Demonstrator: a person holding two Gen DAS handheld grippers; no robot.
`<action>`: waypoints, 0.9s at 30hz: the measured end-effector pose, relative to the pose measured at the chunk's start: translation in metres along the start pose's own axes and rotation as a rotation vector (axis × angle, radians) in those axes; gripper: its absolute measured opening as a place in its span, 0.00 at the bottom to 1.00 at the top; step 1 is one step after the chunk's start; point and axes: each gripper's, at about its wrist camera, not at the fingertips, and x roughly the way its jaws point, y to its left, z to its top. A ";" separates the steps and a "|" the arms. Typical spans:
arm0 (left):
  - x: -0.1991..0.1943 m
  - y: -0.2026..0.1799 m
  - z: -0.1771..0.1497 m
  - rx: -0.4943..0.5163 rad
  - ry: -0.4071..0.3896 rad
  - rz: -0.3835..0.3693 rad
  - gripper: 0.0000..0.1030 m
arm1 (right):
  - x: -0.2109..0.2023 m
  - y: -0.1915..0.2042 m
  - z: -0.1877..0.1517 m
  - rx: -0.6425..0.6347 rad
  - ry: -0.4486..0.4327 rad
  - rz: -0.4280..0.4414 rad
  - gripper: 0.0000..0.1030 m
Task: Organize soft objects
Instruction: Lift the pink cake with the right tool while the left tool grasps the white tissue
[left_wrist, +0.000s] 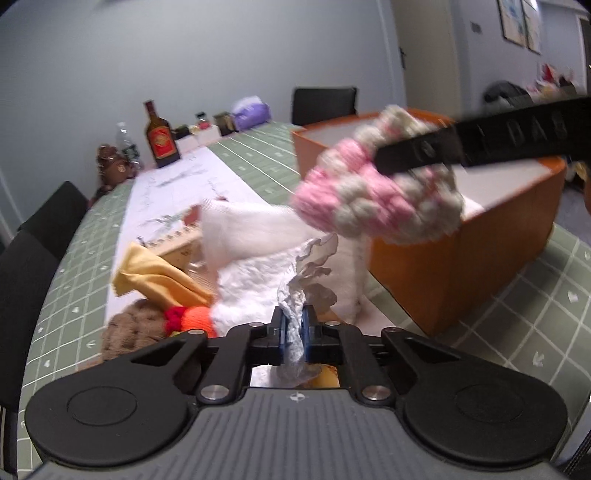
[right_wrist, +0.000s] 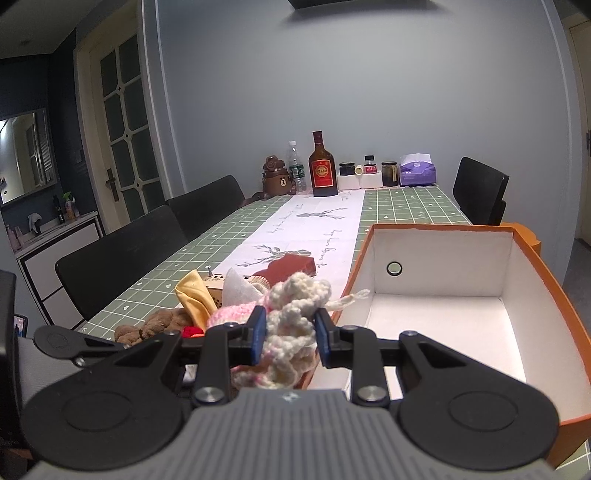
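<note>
While over bench (right_wrist: 258, 229):
Left gripper (left_wrist: 293, 325): pinching crinkled clear wrap (left_wrist: 306, 273).
Right gripper (right_wrist: 290, 334): clamped on pink-cream crochet piece (right_wrist: 291, 314), orange box (right_wrist: 554, 295) to its right.

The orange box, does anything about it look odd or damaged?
Nothing looks damaged. The orange box stands upright on the table, open, its white inside bare. The pink and cream knitted piece is not in it yet, held in the right hand-held gripper.

Looks like a home dining room: long counter (right_wrist: 406, 210) with a green checked cloth, black chairs (right_wrist: 122, 254) alongside, bottles (right_wrist: 324, 166) and a tissue pack (right_wrist: 417, 171) at the far edge.
</note>
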 end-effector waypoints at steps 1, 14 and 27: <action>-0.003 0.003 0.001 -0.013 -0.009 0.008 0.08 | 0.000 0.000 0.000 -0.001 0.000 0.001 0.27; -0.065 0.042 0.036 -0.063 -0.160 0.083 0.07 | -0.021 0.013 0.022 -0.068 -0.053 0.028 0.26; -0.088 0.007 0.094 0.037 -0.266 0.008 0.07 | -0.056 0.000 0.059 -0.182 -0.073 -0.076 0.26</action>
